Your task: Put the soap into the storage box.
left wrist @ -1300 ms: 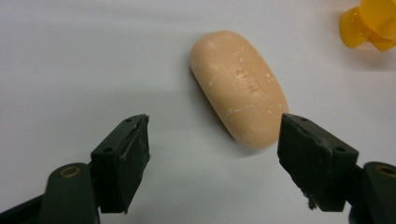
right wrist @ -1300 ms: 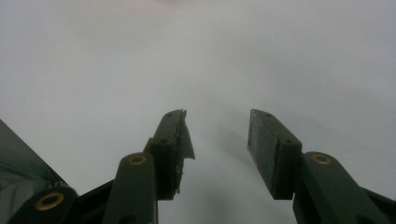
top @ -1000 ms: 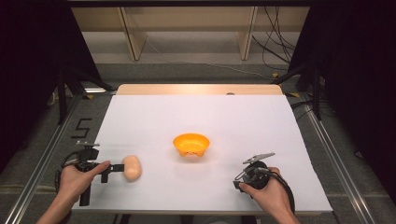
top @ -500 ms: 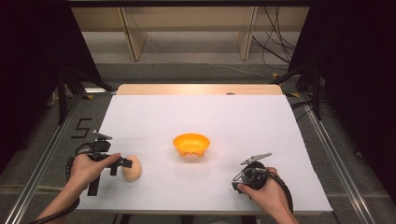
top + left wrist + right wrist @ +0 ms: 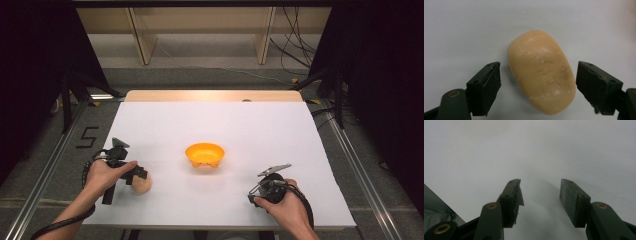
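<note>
White sheeting covers the table (image 5: 260,130), with a strip of bare wood along its far edge and dark curtains on both sides. Near the front left corner lies a tan oval bar of soap (image 5: 541,71), flat on the white surface; in the high view it shows as a pale lump (image 5: 142,185) just beyond the left gripper (image 5: 136,176), partly covered by the black jaws and the hand that holds them. In the left gripper view the soap's long axis runs from the upper left to the lower right, slanted against the line of the jaws, its narrower end pointing away and its broader end toward the camera. A faint stamped mark sits on its upper face, too shallow to read. The left jaws have just been opening and now stand wide, one pad on each side of the soap with a clear gap to it, gripping nothing. An orange bowl (image 5: 205,155) stands upright near the middle of the table, well apart from the soap. The right gripper (image 5: 257,192) rests at the front right, held in the person's hand; in the right gripper view its jaws (image 5: 540,195) stand partly apart over bare white table, with nothing between them. The lower ends of both pairs of jaws are cut off by the picture edges.
</note>
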The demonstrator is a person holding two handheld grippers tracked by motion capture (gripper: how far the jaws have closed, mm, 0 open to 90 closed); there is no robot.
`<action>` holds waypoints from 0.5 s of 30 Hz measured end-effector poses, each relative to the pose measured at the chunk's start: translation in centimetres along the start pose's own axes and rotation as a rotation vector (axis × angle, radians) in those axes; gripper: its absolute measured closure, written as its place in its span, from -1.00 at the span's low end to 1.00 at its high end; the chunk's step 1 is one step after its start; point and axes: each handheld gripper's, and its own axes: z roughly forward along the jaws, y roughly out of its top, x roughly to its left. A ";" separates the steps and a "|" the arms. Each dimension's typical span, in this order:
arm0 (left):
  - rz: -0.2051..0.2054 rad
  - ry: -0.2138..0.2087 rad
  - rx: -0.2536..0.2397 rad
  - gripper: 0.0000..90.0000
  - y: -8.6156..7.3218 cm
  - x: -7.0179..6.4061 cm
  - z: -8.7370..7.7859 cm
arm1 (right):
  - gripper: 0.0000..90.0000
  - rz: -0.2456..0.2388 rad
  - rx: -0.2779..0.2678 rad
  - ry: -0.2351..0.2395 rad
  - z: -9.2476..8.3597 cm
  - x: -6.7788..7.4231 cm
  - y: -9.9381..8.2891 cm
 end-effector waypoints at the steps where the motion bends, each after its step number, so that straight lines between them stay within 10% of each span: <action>1: 0.028 0.005 0.033 -0.56 0.1 0.1 -0.1 | 0.13 -0.001 0.000 0.001 0.0 0.0 0.0; 15: 0.032 0.028 0.078 -0.61 1.0 -0.7 1.3 | 0.11 0.007 0.036 0.011 0.6 0.0 -0.2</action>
